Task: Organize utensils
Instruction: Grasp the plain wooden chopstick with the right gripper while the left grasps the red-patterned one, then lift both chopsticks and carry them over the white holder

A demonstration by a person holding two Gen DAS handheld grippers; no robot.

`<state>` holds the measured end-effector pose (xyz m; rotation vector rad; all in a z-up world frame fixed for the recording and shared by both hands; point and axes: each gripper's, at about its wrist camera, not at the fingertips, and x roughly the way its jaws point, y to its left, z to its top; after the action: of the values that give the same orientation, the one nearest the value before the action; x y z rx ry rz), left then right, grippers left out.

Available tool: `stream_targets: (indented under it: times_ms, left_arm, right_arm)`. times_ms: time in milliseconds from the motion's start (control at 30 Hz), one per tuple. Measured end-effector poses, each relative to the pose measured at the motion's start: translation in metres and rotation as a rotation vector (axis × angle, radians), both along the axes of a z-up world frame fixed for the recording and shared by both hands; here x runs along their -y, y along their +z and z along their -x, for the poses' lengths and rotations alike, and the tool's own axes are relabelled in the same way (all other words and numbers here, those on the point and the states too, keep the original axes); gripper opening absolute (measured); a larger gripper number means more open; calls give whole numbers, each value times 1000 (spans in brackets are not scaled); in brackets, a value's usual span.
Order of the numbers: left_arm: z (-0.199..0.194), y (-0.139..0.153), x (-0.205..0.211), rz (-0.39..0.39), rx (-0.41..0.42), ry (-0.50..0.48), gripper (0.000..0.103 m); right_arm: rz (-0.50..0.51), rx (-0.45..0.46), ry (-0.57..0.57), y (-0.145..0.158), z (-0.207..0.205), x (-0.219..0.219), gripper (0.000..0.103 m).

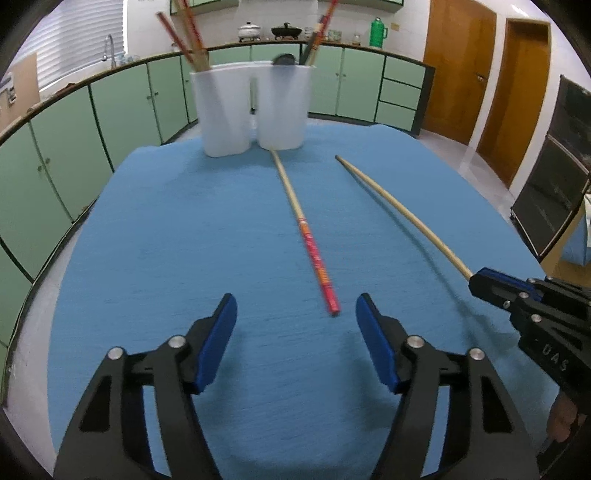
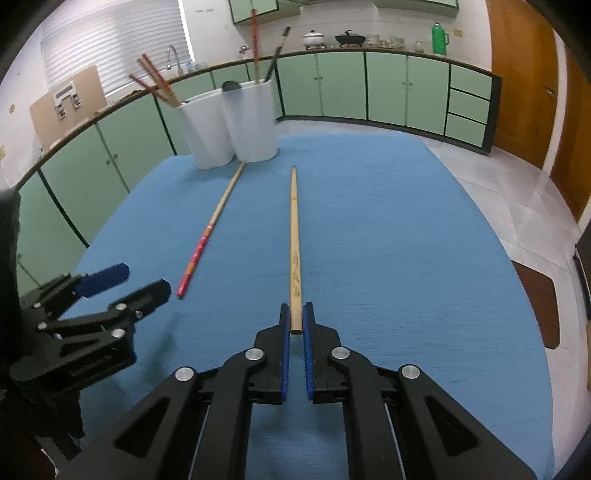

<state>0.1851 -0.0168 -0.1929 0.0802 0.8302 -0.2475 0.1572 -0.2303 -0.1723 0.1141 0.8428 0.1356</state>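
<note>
Your right tongs (image 2: 296, 323) are clamped on the thick end of the plain wooden chopstick (image 2: 294, 236), at the lower centre of the right wrist view. Gripping the butt end leaves the tapered tip free to lead into the holder. The chopstick runs straight up the frame toward the white utensil holder (image 2: 236, 122) at the upper left; whether its tip rests on the blue table (image 2: 424, 258) cannot be determined.

Your left tongs (image 1: 295, 321) are apart and hold nothing, low over the table at the lower centre of the left wrist view. The red-handled chopstick (image 1: 306, 236) lies just beyond them, its painted end toward the tongs and its bare tip touching the holder's base. This alignment probably permits a grasp at the same end.

The holder's compartments already contain upright chopsticks (image 1: 184, 33), so matching sticks likely belong there.
</note>
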Motion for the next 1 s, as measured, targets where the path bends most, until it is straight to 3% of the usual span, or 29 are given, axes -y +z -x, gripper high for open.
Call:
stream_targets:
  times_ms: [367,433,500,800,1000]
  left_arm:
    - [-11,-15,16,17,-56,41,31]
    - [-13,-15,15,18,-58,52,22]
    - [-14,-15,16,9,-60,54,6]
    - [-9,-6,17,2,-42,60,5]
    - [4,25,15,-13,27,33,5]
  right_arm:
    - [-15,23,-1,3,-2,13,7]
    - [-21,24,-3,3,-1,15,7]
    - [-26,24,-4,2,0,17,7]
    - [-20,32,-3,5,3,23,7]
    - [-3,64,-4,15,4,23,7]
